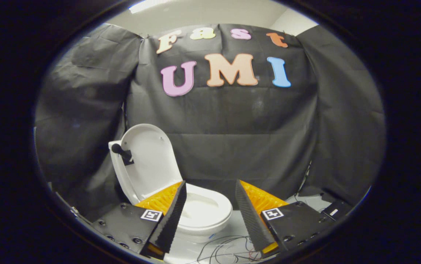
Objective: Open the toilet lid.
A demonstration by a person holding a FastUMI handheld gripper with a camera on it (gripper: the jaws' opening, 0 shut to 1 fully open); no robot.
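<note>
A small white toilet (204,214) stands on the light floor, just beyond my fingertips and a little to the left. Its lid (151,161) is raised upright and leans back against the cistern. A short black handle (122,153) sticks out from the lid's inner face. The seat ring and bowl lie uncovered below it. My gripper (210,190) is open, with a wide gap between its two fingers and nothing held there. The left finger (171,216) overlaps the bowl's near left side in the view; the right finger (250,216) is clear of the toilet.
Black cloth (254,139) walls the booth behind and on both sides of the toilet. Thin loose wires (225,247) lie on the floor just in front of the bowl. A small dark box (337,209) sits on the floor at the right.
</note>
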